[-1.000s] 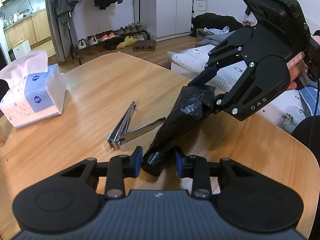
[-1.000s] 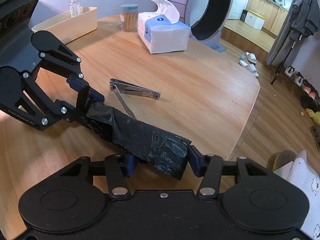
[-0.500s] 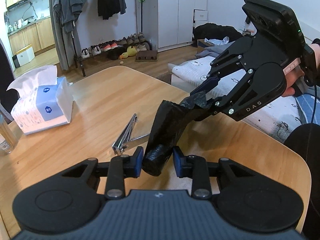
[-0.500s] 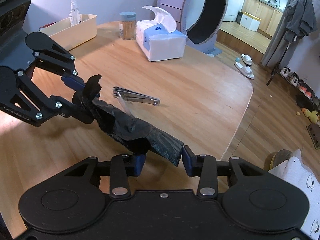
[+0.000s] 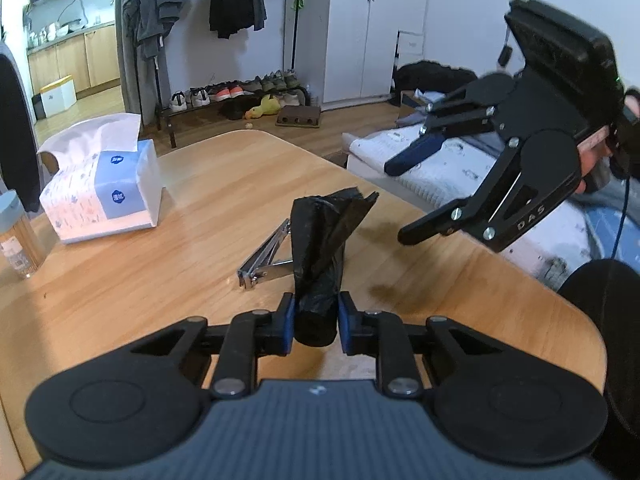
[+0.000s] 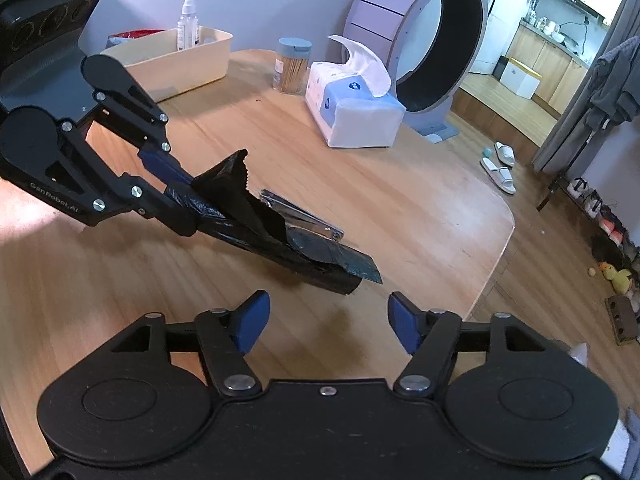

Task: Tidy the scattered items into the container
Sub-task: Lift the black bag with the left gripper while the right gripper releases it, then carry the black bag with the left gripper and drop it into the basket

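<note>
The roll of black bin bags is held clear of the tabletop near its rounded corner on the bed side, one end clamped between the blue pads of the left gripper, whose jaws are closing on it. The roll's free end carries a loose flap of black film and points toward the right gripper. The jaws of the right gripper are opening; nothing lies between its pads, and the roll's end sits just ahead of them without contact. A steel nail clipper lies on the tabletop directly beyond the roll, its lever raised. A soft pack of tissues stands further in, toward the tabletop's far edge as seen from the right wrist view. Beside it stands a clear jar of toothpicks with a blue lid. The cream container rests at the far corner against the wall; a spray bottle stands inside it, along with a red item that cannot be identified.
</note>
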`<state>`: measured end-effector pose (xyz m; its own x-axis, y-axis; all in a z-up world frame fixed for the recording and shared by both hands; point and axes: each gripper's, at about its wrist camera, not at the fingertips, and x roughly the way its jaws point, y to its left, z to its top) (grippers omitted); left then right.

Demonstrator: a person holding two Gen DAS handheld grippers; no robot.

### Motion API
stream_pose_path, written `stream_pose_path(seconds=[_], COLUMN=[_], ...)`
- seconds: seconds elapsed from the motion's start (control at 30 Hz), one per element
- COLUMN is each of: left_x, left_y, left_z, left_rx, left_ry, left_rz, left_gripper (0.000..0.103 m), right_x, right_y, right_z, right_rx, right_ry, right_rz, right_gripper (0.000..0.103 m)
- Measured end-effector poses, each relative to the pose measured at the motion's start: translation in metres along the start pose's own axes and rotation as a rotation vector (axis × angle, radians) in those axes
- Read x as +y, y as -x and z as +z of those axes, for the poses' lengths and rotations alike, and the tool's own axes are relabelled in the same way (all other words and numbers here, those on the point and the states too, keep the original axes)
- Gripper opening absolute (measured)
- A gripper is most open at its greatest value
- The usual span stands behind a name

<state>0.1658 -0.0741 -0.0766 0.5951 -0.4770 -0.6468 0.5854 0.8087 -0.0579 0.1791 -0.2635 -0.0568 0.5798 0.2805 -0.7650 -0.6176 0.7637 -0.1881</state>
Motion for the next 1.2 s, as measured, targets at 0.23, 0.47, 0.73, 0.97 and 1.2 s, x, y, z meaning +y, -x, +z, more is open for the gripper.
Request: stream_pose_path(seconds=[0.23, 0.47, 0.73, 0.97, 1.2], left_x=[0.006, 0.005, -0.004, 0.002, 0.01], left_y=[0.017, 0.035, 0.065, 0.095, 0.126], left_z=[-0.01, -0.022, -0.033, -0.043, -0.054], left_rx=[-0.043, -0.086, -0.162, -0.229, -0.3], left_ry=[0.061, 0.102, 0.145, 0.187, 0.236], left_rz=[-0.003, 0.004, 0.009, 0.076, 0.117], left_gripper=[0.02, 0.02, 0.02, 0.02, 0.019], right_x=[-0.024, -0.025, -0.016, -0.007, 0.014], right_y=[0.009, -0.009, -0.033, -0.036, -0.044], right_z=[-0.009, -0.029, -0.033, -0.019, -0.002], right_rx=[-0.077, -0.135, -0.203, -0.242, -0.155], right_ry=[-0.416, -0.806, -1.091, -1.167, -1.178], right_rz=[0.208, 0.381, 0.477, 0.524, 0.52], right_gripper=[0.078, 0.08, 0.077, 0.039, 0.093])
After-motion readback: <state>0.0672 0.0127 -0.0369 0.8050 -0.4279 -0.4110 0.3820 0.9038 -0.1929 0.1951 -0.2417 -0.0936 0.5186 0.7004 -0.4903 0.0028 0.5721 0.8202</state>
